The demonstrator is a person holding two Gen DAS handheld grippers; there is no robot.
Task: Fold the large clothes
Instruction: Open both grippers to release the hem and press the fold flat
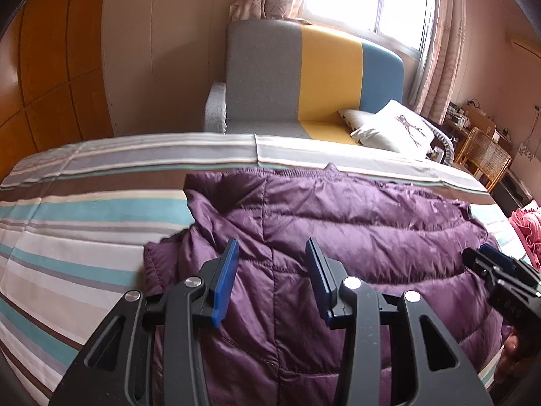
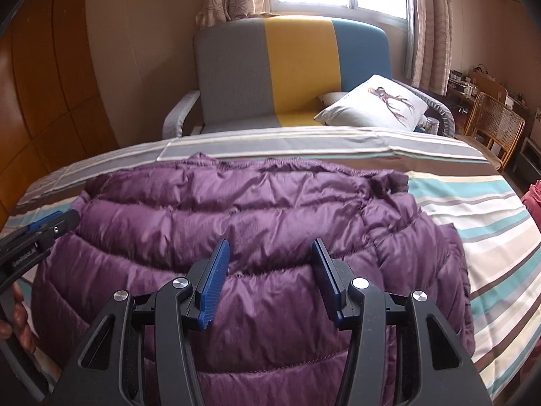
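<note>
A purple quilted down jacket [image 1: 338, 230] lies spread on the striped bed [image 1: 67, 223]. It also shows in the right wrist view [image 2: 236, 216], with a folded edge at its right side. My left gripper [image 1: 272, 260] is open and empty, hovering over the jacket's left part. My right gripper [image 2: 270, 257] is open and empty over the jacket's middle. The right gripper shows at the right edge of the left wrist view [image 1: 487, 260]. The left gripper shows at the left edge of the right wrist view [image 2: 54, 223].
A grey, yellow and blue sofa [image 1: 304, 77] with a white cushion [image 1: 395, 128] stands behind the bed. A wicker chair [image 1: 487, 159] stands at the right. A pink cloth [image 1: 527, 233] lies at the bed's right edge. Wooden wardrobe panels [image 1: 50, 67] are at the left.
</note>
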